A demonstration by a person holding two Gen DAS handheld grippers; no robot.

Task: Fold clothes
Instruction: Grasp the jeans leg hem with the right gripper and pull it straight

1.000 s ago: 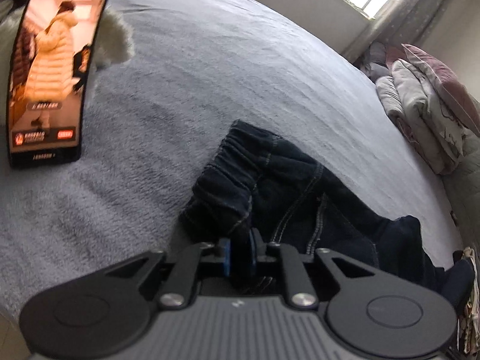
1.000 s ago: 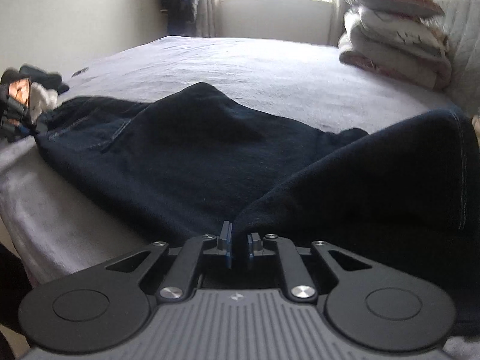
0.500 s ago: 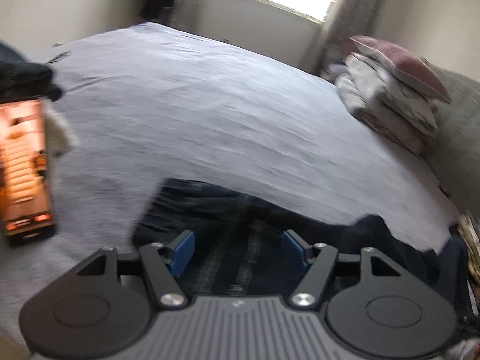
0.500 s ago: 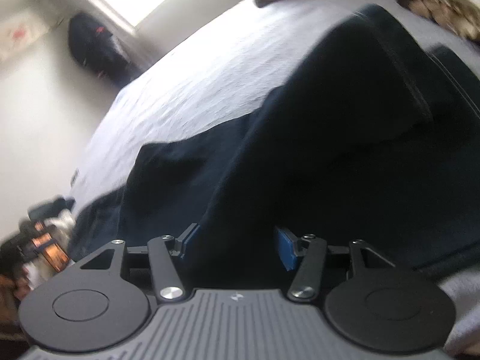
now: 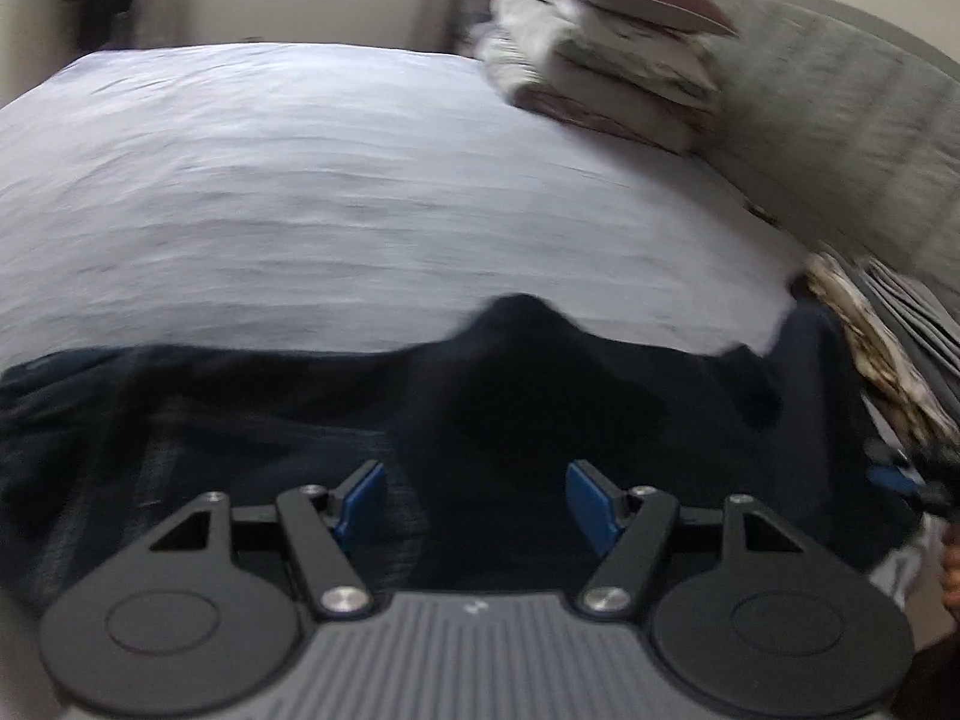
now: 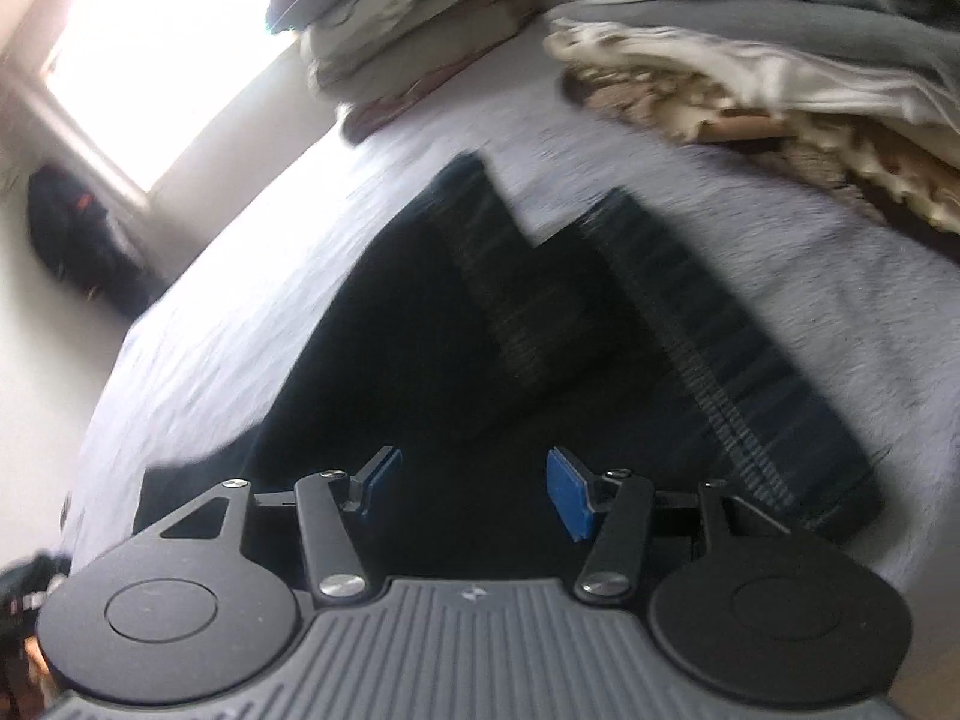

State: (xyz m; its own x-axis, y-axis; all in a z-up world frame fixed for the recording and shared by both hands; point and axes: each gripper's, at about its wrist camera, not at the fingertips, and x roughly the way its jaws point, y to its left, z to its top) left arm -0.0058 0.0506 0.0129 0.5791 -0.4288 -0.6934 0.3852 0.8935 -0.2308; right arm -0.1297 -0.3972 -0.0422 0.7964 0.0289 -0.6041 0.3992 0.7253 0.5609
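Pale grey bedding (image 5: 336, 180) covers the bed that fills both wrist views, with a bright window (image 6: 150, 54) at its far end and a stack of folded quilts (image 5: 606, 60) to one side. Dark blue jeans (image 5: 510, 396) lie spread across the near edge of the bed, directly ahead of and beneath the left gripper (image 5: 474, 498), whose blue-padded jaws stand well apart with only denim seen behind the gap and nothing pressed between the pads. In the right wrist view the picture is tilted, and the right gripper (image 6: 474, 486) likewise has its jaws standing apart, empty, above the dark cloth; beyond its jaws the two jean legs (image 6: 690, 312) run away toward a heap of pale and patterned laundry (image 6: 750, 78), their hems lying flat on the bedding. A dark bag (image 6: 78, 240) sits against the wall far off to the left of those jaws. Both views are blurred, so seams and finer folds cannot be made out.
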